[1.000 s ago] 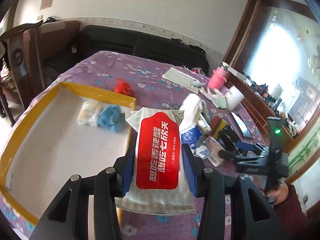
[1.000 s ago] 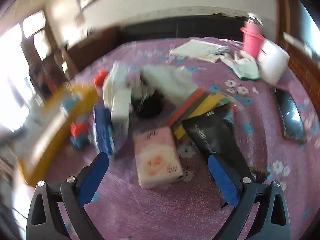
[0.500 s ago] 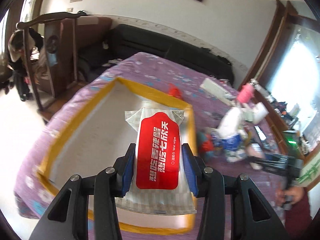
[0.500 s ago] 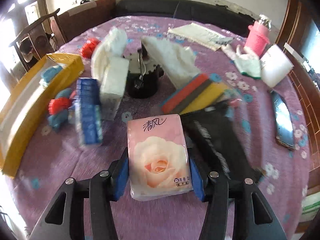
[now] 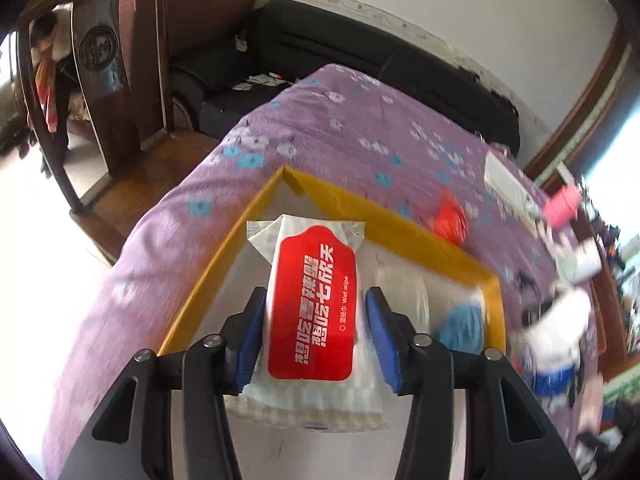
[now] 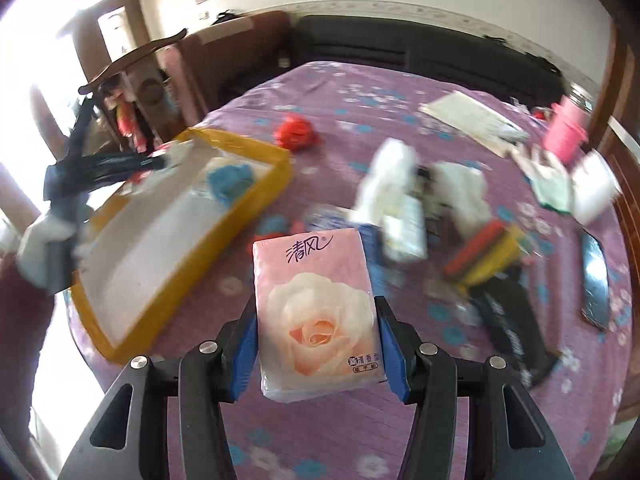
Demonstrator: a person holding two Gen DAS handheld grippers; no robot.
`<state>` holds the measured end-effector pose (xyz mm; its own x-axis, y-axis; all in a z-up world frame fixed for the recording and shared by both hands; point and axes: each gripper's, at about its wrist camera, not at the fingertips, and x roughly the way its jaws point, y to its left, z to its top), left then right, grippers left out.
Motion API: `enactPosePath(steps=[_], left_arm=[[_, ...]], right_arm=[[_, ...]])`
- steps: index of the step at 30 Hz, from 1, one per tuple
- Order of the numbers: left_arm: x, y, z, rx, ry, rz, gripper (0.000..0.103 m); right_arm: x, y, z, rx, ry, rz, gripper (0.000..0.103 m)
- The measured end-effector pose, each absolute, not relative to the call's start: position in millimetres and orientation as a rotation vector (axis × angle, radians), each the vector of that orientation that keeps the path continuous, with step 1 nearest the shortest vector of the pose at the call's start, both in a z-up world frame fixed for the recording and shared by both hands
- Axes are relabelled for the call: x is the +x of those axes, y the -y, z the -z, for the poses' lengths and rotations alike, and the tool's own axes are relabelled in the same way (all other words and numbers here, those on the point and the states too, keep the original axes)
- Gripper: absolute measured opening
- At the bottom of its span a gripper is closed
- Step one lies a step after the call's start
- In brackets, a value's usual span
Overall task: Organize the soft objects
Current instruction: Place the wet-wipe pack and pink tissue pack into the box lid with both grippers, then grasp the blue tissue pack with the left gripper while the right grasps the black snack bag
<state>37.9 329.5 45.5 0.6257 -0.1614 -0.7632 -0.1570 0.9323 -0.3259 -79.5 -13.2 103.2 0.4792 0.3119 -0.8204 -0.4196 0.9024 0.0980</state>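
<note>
My left gripper [image 5: 316, 336] is shut on a wet wipe pack [image 5: 312, 304] with a red label, held over the far left corner of the yellow-rimmed tray [image 5: 400, 220]. A blue cloth [image 5: 460, 324] lies in the tray. My right gripper [image 6: 316, 344] is shut on a pink tissue pack [image 6: 316, 312] with a rose print, held above the purple tablecloth, right of the tray [image 6: 256, 200]. The left gripper [image 6: 156, 162] also shows in the right wrist view over the tray's far side.
A red crumpled thing [image 6: 296, 134] lies beyond the tray. White tissue packs [image 6: 396, 200], coloured sponges [image 6: 484, 256], a black bag [image 6: 508, 320], a phone [image 6: 596, 280], a pink cup [image 6: 564, 136] and papers [image 6: 472, 120] crowd the table's right half. A wooden chair [image 5: 100, 72] stands left.
My left gripper carried the wet wipe pack from the table over the tray to its far left corner. My right gripper closed on the pink tissue pack and lifted it toward the tray.
</note>
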Motion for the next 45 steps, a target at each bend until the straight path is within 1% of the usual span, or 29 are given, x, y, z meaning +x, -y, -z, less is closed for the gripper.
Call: enactPosePath(steps=[1, 5, 10, 13, 16, 20, 23, 24, 25, 26, 27, 31, 33, 36, 40, 45], left_arm=[[42.3, -332.4, -43.0, -0.411, -0.902, 0.0, 0.06], [34.7, -341.4, -45.4, -0.482, -0.889, 0.034, 0.068], [-21.3, -352.2, -68.1, -0.503, -0.814, 0.05, 0.07], [-67.7, -362.6, -80.7, -0.515, -0.754, 0.049, 0.074], [-107.0, -370.3, -90.2, -0.495, -0.701, 0.026, 0.076], [-142.8, -380.5, -95.5, -0.483, -0.643, -0.025, 0.078], [-153.3, -385.4, -98.0, -0.493, -0.614, -0.04, 0.078], [-154.6, -385.2, -98.7, -0.492, -0.609, -0.044, 0.079], [-155.4, -385.0, -98.9, -0.491, -0.605, -0.045, 0.079], [-156.9, -385.5, -98.5, -0.492, -0.604, -0.044, 0.079], [-158.6, -385.7, -98.0, -0.492, -0.605, -0.043, 0.079], [-156.1, -374.1, -95.1, -0.461, -0.62, -0.041, 0.079], [-150.8, -361.8, -94.7, -0.443, -0.633, -0.02, 0.079], [-137.5, -327.1, -94.4, -0.372, -0.662, 0.028, 0.08], [-123.0, -284.4, -93.3, -0.328, -0.705, 0.092, 0.08], [-122.2, -223.1, -104.0, -0.258, -0.705, 0.19, 0.08]], right_arm=[[-76.8, 0.9, -103.0, -0.127, -0.979, -0.46, 0.058], [-65.6, -46.2, -100.9, -0.141, -1.001, -0.531, 0.058], [-44.5, -106.2, -84.5, -0.136, -1.063, -0.637, 0.058], [-30.4, -142.1, -67.3, -0.148, -1.114, -0.661, 0.058], [-13.9, -173.1, -50.5, -0.203, -1.14, -0.626, 0.058], [12.2, -204.1, -34.0, -0.187, -1.191, -0.615, 0.059], [30.1, -217.2, -25.5, -0.103, -1.221, -0.643, 0.063], [32.3, -218.7, -26.2, -0.092, -1.214, -0.647, 0.07], [33.3, -218.7, -27.6, -0.08, -1.21, -0.646, 0.073], [32.6, -216.4, -30.3, -0.062, -1.209, -0.654, 0.076], [29.1, -211.0, -35.2, -0.027, -1.208, -0.688, 0.077], [8.7, -181.6, -63.4, -0.023, -1.134, -0.699, 0.077], [-6.9, -151.9, -79.7, -0.026, -1.08, -0.68, 0.081], [-21.7, -93.8, -96.2, 0.001, -1.016, -0.606, 0.083], [-40.0, -18.9, -102.3, 0.047, -0.969, -0.476, 0.083], [-60.6, 77.5, -91.1, 0.125, -0.941, -0.295, 0.083]])
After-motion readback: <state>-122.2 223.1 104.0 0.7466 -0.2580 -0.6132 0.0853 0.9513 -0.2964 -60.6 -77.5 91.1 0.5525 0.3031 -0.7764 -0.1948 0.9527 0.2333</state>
